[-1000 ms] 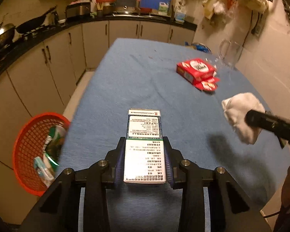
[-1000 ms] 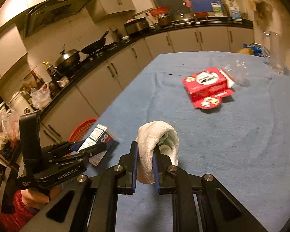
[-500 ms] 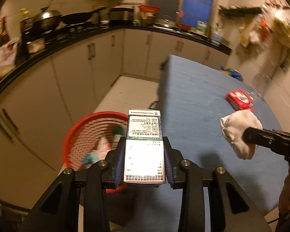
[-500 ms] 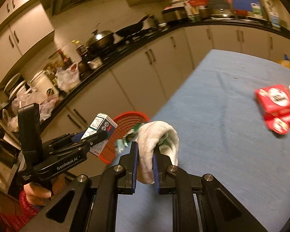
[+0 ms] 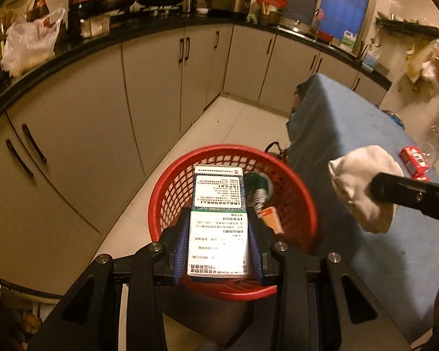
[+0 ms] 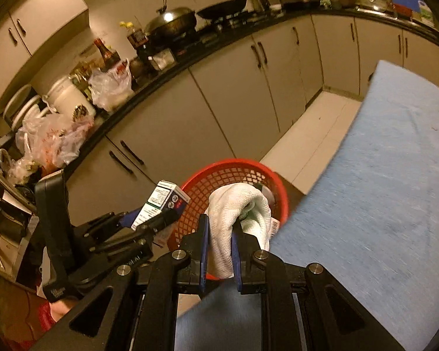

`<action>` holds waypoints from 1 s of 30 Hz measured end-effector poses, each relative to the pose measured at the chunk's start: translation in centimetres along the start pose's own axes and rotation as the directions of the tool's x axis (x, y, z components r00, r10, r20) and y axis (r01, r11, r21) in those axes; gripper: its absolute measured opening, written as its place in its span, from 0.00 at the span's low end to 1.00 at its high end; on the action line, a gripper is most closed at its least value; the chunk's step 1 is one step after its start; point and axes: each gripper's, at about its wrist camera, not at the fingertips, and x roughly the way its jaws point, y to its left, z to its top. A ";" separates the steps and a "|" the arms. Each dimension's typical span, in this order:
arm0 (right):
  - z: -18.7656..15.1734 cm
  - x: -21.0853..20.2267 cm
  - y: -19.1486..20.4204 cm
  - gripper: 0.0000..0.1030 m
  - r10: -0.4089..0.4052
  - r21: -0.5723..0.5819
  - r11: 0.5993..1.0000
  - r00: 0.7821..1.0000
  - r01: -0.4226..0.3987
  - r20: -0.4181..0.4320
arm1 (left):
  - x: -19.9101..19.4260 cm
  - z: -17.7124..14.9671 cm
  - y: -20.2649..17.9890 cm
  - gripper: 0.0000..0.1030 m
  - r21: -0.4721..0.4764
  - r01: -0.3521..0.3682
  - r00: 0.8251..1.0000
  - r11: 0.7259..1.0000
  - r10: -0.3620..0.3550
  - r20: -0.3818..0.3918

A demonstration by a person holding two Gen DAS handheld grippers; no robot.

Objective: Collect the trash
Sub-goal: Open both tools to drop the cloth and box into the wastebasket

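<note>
My left gripper (image 5: 218, 222) is shut on a white and green printed carton (image 5: 218, 204) and holds it over the red mesh basket (image 5: 161, 193) on the floor. The basket holds several pieces of trash, among them an orange box (image 5: 272, 218). My right gripper (image 6: 221, 231) is shut on a crumpled white cloth (image 6: 237, 207), held above the table's left edge beside the basket (image 6: 234, 169). The cloth also shows in the left wrist view (image 5: 363, 181). The left gripper and carton (image 6: 161, 201) show in the right wrist view.
The blue-covered table (image 5: 351, 134) stands right of the basket, with a red packet (image 5: 414, 158) and clear plastic at its far side. Beige cabinets (image 5: 146, 87) and a cluttered black counter (image 6: 161, 64) line the left and back. Tiled floor (image 5: 234, 122) runs between cabinets and table.
Both grippers swung left from over the table toward the basket. The carton went from beside the basket's rim to directly over it. The cloth now hangs at the table edge near the basket.
</note>
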 end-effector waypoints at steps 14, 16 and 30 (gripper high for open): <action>1.6 6.6 -1.2 0.21 -0.068 0.037 0.997 0.993 0.071 -0.092 | 3.6 -0.8 0.9 0.34 0.006 0.001 0.998 1.000 -0.001 -0.068; 1.5 6.8 -1.6 0.21 -0.061 0.049 0.997 0.993 0.066 -0.103 | 3.8 -0.9 0.9 0.34 0.006 0.003 0.997 1.000 -0.003 -0.073; 1.0 4.9 -2.3 0.25 -0.041 0.083 0.995 0.996 0.048 -0.076 | 3.2 -0.5 0.4 0.49 -0.009 0.002 0.998 1.000 -0.003 -0.061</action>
